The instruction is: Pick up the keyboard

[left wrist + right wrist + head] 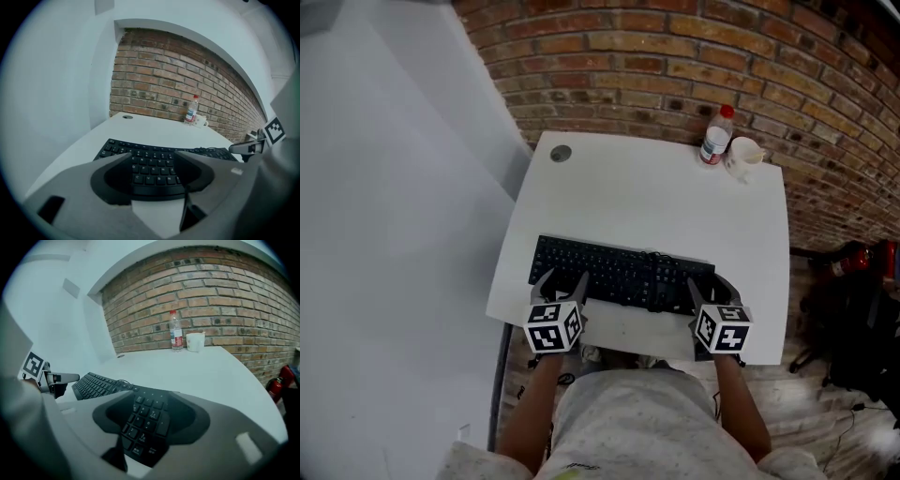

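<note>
At the near edge of the table the keyboard lies flat, with the left gripper at its left end and the right gripper at the number-pad end. This looks like the approach step with nothing held yet, so next each gripper probably needs to get an edge between its jaws, close, and both lift together, kept level. The head view gives only that placement, while the gripper views show both sets of jaws partly open, keys in the gap and pads off the keyboard.

bottle, cup, white table, brick wall
</note>
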Motion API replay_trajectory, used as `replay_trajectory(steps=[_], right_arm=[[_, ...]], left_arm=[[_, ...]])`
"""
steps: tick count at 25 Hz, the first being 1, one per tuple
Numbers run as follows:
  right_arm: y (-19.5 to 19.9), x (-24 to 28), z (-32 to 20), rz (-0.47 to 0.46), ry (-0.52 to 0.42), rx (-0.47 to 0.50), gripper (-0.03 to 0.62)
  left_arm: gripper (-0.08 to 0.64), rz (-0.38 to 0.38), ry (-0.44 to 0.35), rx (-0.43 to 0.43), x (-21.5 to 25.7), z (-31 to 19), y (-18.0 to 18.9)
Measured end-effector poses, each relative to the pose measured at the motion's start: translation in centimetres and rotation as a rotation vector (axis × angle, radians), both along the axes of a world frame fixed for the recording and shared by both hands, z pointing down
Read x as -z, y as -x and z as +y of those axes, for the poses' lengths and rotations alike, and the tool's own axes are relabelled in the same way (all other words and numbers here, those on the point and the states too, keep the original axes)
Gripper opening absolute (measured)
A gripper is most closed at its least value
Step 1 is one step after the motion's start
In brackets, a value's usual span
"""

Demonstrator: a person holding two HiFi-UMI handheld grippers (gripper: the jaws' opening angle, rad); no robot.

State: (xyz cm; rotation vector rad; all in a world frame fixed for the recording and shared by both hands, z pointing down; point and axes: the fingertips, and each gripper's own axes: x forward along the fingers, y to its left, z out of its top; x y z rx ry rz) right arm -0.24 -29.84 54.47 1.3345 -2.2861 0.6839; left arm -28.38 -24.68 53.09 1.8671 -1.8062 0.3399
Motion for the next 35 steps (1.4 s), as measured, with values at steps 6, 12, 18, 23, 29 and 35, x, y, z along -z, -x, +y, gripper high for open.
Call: replay_trajectory(steps=[6, 12, 18, 23, 29, 35], right_arm=[[-0.2, -1.0, -0.8, -0.019, 0.042, -0.111, 0.273], [0.2, -1.2, -1.1, 0.002, 0.045, -0.185, 0.327], [0.1, -1.0, -1.3, 0.031, 0.044, -0.245, 0.36], [-0.1, -2.3, -1.0, 0.011, 0.098, -0.289, 0.376], [-0.1, -2.9, -1.1, -0.047, 0.132, -0.295, 0.388], [-0.2, -3.1, -1.0, -0.073, 0.154, -0.274, 0.387]], left_arm=[[0.334, -0.015, 0.035, -0.047, -1.0, -1.5, 3.2], [0.402, -0.028, 0.068, -0.095, -1.7, -2.4, 5.9], [0.466, -0.04, 0.111, -0.153, -2.6, -3.0, 7.2], [0.474, -0.019, 0.128, -0.182, -3.3, -3.3, 7.9], [0.474, 0.024, 0.143, -0.198, -3.9, -4.1, 8.0], [0.464, 0.03, 0.167, -0.228, -4.3, -4.1, 7.3]])
